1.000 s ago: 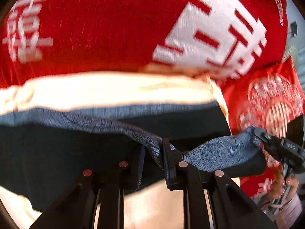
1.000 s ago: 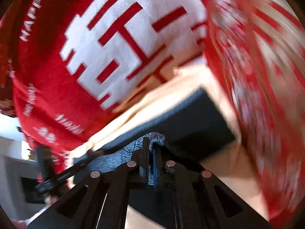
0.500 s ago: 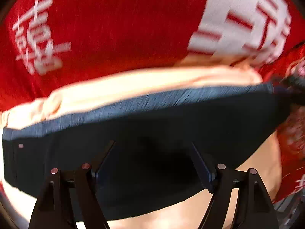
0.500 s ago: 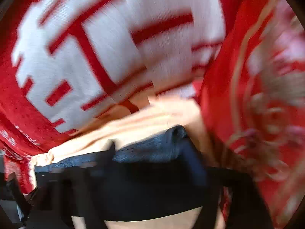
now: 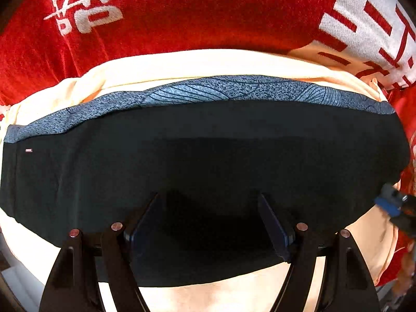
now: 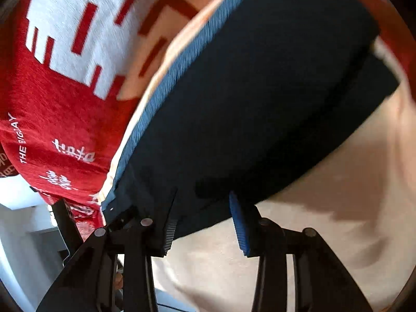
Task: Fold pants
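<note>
Black pants [image 5: 208, 150] lie folded flat on a cream sheet [image 5: 197, 62], with a blue patterned band [image 5: 234, 91] along their far edge. My left gripper [image 5: 208, 200] hangs open just over the pants' near part, and nothing is between its fingers. In the right wrist view the same pants [image 6: 260, 91] stretch away to the upper right. My right gripper [image 6: 202, 195] straddles their near edge; its jaws are closing, with the cloth between the blue pads [image 6: 240, 226] but not pinched. One of its blue pads [image 5: 387, 204] shows at the left view's right edge.
A red blanket [image 5: 208, 13] with white characters covers the bed beyond the sheet, and it fills the upper left of the right wrist view as the blanket [image 6: 65, 119]. Bare cream sheet [image 6: 325, 221] spreads below and right of the pants. White furniture and floor show at the lower left.
Both grippers let go of the blue patterned edge they held up and opened. The pants now lie flat, and both grippers have come down close over them. The right jaws have since narrowed.
</note>
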